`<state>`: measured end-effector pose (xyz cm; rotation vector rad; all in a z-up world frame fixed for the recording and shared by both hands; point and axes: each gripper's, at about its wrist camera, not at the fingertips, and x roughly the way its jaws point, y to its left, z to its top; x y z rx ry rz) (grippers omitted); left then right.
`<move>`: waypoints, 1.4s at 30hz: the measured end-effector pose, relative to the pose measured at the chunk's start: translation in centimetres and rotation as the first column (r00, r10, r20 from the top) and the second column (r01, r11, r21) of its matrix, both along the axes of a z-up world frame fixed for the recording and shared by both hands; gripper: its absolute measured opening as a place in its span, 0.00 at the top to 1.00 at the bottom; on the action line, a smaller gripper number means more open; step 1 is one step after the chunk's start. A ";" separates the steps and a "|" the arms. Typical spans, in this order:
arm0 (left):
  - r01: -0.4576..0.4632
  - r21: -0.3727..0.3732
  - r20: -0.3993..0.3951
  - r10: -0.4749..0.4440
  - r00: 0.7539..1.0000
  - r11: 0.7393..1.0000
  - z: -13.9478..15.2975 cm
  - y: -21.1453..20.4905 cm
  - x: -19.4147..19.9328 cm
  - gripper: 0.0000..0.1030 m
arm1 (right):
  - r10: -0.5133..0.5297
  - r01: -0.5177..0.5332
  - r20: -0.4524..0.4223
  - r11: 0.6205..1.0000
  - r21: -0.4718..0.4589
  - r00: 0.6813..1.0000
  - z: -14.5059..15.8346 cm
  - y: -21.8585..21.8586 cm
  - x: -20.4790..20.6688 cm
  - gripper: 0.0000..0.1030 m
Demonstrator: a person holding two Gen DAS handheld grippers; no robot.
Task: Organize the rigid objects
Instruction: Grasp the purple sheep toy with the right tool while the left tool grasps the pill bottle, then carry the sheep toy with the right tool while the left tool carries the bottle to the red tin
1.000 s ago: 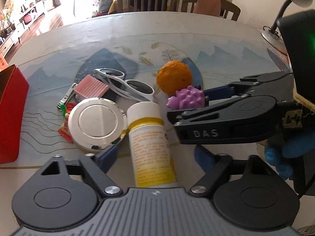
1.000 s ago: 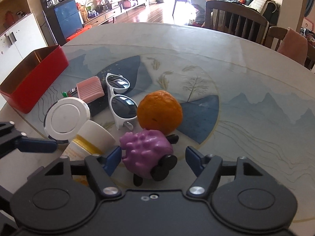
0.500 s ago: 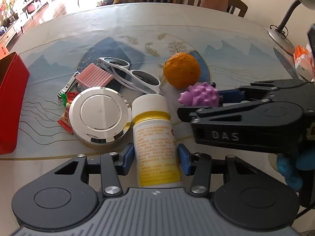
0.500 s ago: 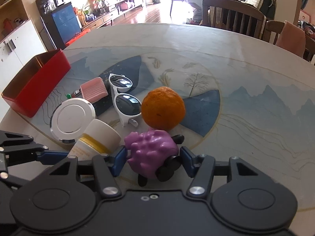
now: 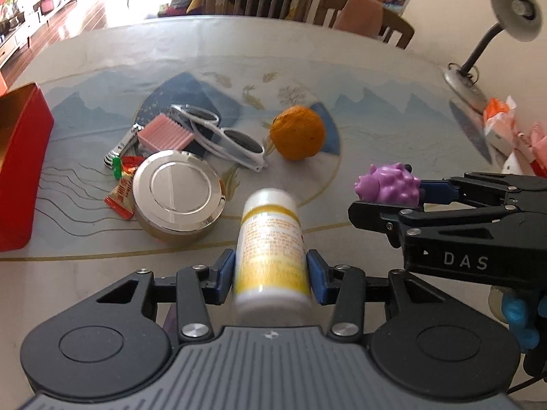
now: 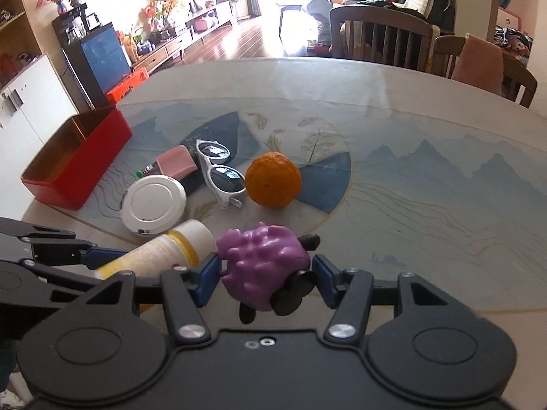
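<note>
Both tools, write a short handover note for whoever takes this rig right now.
Left tool: just closed, shut on the white and yellow bottle.
Right tool: just closed, shut on the purple bumpy toy.
On the table: orange, white sunglasses, round silver tin, pink ridged piece, snack packets.
Red box at the left looks empty.
Done: two items gripped. Left: probably box everything.
</note>
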<state>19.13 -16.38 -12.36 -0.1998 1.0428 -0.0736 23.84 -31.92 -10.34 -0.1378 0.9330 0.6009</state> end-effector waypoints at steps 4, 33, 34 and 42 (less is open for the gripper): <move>0.001 -0.020 0.022 -0.001 1.000 1.000 1.2 1.0 -0.8 0.57 | -0.010 0.010 0.023 1.000 -0.010 1.000 1.1 0.4 -1.2 0.44; -0.232 -0.050 0.215 0.238 0.947 0.971 9.6 21.8 -4.9 0.57 | 0.115 -0.119 0.139 0.993 0.016 0.984 6.7 18.0 -5.4 0.44; -0.241 -0.043 0.221 0.245 0.944 0.969 9.6 22.6 -4.9 0.57 | 0.123 -0.127 0.138 0.992 0.015 0.983 6.7 18.8 -5.3 0.44; -0.305 -0.003 0.231 0.298 0.926 0.952 8.2 28.9 -4.0 0.57 | 0.192 -0.194 0.096 0.981 0.015 0.977 5.5 25.9 -4.6 0.44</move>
